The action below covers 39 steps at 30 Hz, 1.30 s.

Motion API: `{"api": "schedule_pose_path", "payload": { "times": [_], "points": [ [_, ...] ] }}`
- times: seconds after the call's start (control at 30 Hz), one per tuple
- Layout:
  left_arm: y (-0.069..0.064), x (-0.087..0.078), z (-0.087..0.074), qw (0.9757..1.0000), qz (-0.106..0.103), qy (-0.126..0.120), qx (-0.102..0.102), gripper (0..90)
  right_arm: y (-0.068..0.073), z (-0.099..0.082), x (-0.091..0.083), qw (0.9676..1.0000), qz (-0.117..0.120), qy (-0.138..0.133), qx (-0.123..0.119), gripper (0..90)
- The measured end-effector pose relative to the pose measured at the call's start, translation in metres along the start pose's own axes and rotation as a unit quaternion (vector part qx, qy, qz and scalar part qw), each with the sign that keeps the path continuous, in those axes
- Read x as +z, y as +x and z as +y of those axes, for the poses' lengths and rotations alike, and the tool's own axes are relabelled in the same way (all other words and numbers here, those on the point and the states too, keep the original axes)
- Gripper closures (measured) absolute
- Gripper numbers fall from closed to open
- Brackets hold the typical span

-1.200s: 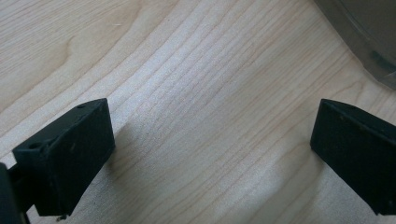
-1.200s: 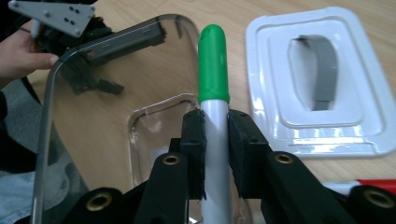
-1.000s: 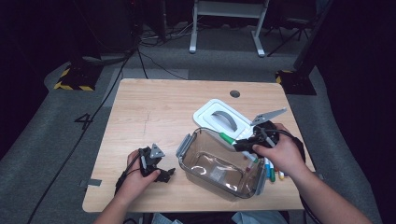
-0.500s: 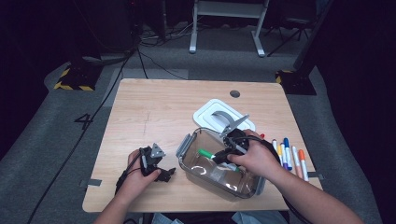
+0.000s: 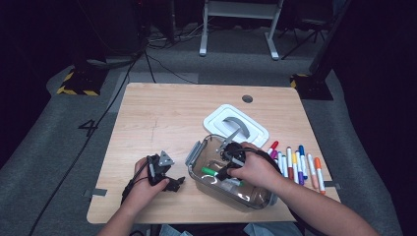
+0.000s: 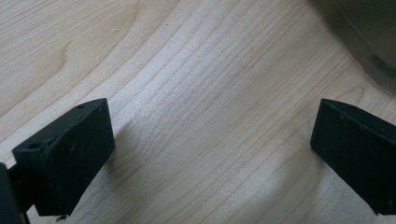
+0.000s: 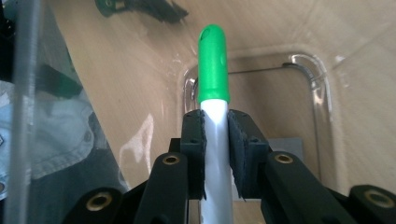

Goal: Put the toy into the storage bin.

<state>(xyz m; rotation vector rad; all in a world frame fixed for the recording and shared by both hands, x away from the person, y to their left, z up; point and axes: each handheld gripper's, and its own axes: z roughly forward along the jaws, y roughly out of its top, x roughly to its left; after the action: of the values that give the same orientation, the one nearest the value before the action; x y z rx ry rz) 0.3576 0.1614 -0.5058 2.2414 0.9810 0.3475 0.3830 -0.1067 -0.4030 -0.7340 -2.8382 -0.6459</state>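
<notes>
Green marker (image 7: 213, 88) clamped between the right gripper (image 5: 223, 172) pads, cap end pointing out ahead, now down inside the clear box (image 5: 196, 158). A second ago the same gripper was over at the right by the marker row (image 5: 295, 164) with the marker already in hand; half a second ago it was crossing the box rim; now it sits low in the box, near its left end. So carry is done, drop-off looks next: jaws need to let go to leave the marker in the box. Lid (image 5: 215, 120) lies off, behind the box. Rest of markers wait on the table (image 5: 162, 113) right of the box. Left gripper (image 5: 173, 183) rests on the table left of the box, unmoved, jaws wide apart and empty
</notes>
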Motion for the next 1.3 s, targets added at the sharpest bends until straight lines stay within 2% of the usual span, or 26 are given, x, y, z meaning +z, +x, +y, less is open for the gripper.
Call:
{"api": "schedule_pose_path", "payload": {
  "times": [0.17, 0.47, 0.73, 1.1, 1.2, 1.3],
  "points": [
    [0.000, 0.000, 0.000, 1.0000, 0.000, 0.000, -0.001, 0.1, -0.005, 0.002, 0.012, 0.9997, 0.014, 0.020, 0.004, 77.6],
    [0.000, 0.000, 0.000, 1.0000, -0.001, 0.000, -0.001, 0.1, -0.005, 0.000, 0.030, 0.9982, 0.022, 0.056, 0.001, 77.6],
    [0.000, 0.000, 0.000, 1.0000, 0.000, 0.000, -0.001, 0.1, -0.004, -0.004, 0.040, 0.9969, 0.027, 0.075, 0.001, 77.5],
    [0.000, 0.000, 0.000, 1.0000, 0.000, 0.000, -0.001, 0.1, -0.004, -0.005, 0.046, 0.9960, 0.040, 0.079, 0.004, 77.4],
    [0.000, 0.000, 0.000, 1.0000, 0.000, 0.000, 0.000, 0.1, -0.006, -0.005, 0.047, 0.9965, 0.040, 0.073, 0.007, 73.9],
    [0.000, 0.000, 0.000, 1.0000, 0.000, 0.000, 0.000, 0.1, -0.006, -0.005, 0.043, 0.9976, 0.040, 0.055, 0.016, 71.8]
  ]
}}
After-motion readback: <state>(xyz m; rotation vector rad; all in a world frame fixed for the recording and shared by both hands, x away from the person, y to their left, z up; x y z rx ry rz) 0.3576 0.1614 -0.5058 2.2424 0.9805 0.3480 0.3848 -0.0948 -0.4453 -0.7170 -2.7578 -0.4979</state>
